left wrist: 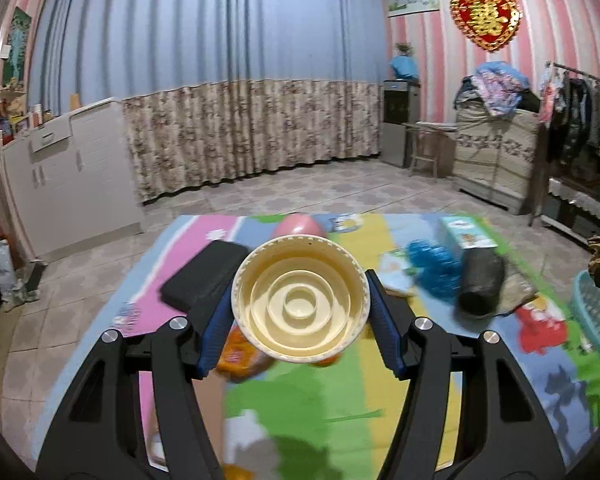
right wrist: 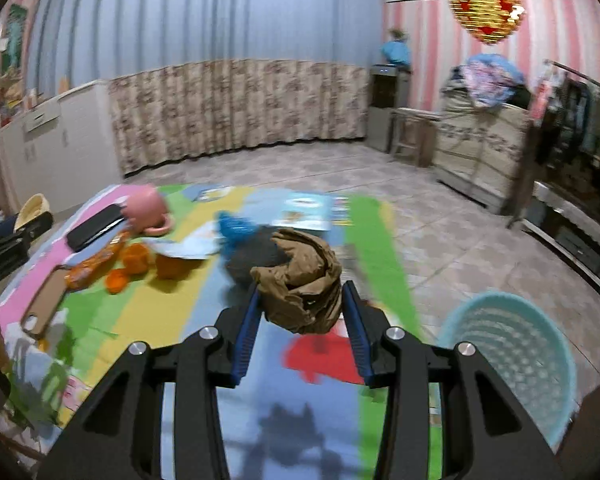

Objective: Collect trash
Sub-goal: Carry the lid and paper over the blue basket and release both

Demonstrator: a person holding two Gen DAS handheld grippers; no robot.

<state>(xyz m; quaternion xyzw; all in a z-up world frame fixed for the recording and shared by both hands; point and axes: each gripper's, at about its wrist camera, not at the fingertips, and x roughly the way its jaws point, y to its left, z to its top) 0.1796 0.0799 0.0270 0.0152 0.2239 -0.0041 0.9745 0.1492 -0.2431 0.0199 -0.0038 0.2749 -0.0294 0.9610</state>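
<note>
My left gripper is shut on a cream round plastic cup, its underside facing the camera, held above the colourful play mat. My right gripper is shut on a crumpled brown paper wad, held above the mat left of a teal mesh basket. The basket's rim also shows at the right edge of the left wrist view. Orange peel pieces, an orange wrapper and a blue crumpled bag lie on the mat.
On the mat lie a pink mug, a black case, a tan phone case, a dark roll and a tissue pack. A white cabinet stands left. Clothes racks and furniture line the right wall.
</note>
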